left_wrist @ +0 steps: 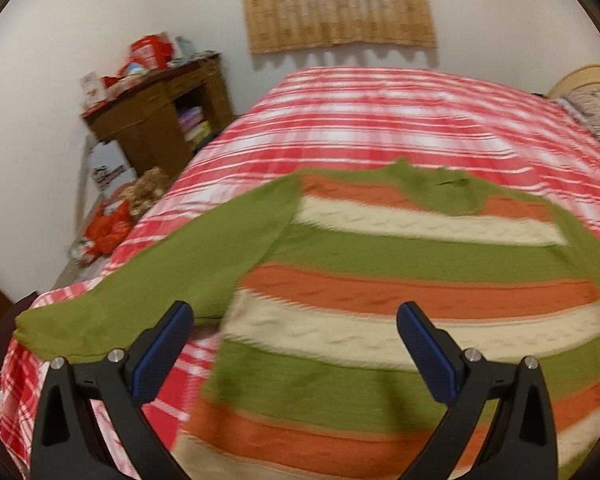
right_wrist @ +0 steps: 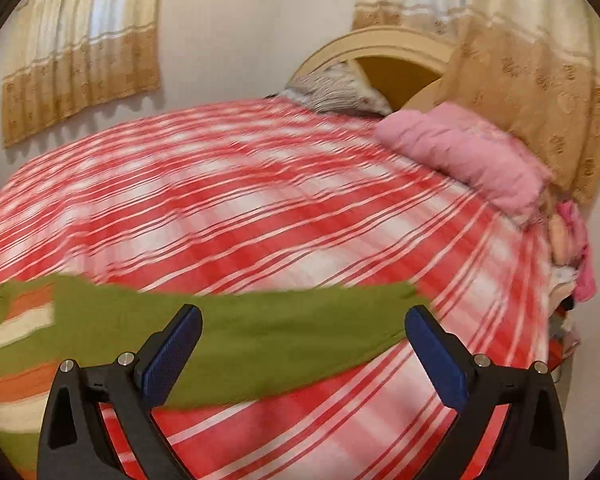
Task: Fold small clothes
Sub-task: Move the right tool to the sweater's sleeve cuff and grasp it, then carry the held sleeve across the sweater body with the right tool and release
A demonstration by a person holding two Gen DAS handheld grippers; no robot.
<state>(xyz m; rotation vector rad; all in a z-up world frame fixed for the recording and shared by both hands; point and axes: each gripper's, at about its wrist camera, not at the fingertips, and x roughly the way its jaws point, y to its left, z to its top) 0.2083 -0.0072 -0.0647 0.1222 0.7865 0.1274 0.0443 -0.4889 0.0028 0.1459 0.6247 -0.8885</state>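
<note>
A small knitted sweater [left_wrist: 400, 256] with green, orange and cream stripes lies flat on the red-and-white plaid bedspread [left_wrist: 360, 120], collar away from me. Its green left sleeve [left_wrist: 172, 272] stretches out to the bed's left edge. My left gripper [left_wrist: 294, 316] is open and empty, hovering above the sweater's lower left body. In the right wrist view the green right sleeve [right_wrist: 260, 328] lies spread across the bedspread [right_wrist: 260, 208], with the striped body [right_wrist: 16, 340] at the left. My right gripper [right_wrist: 304, 320] is open and empty above that sleeve.
A brown wooden desk [left_wrist: 152, 120] with clutter stands by the wall left of the bed, with bags [left_wrist: 108, 228] on the floor below. A pink folded blanket [right_wrist: 468, 160], a pillow [right_wrist: 340, 92] and the headboard [right_wrist: 400, 52] sit at the bed's far right end.
</note>
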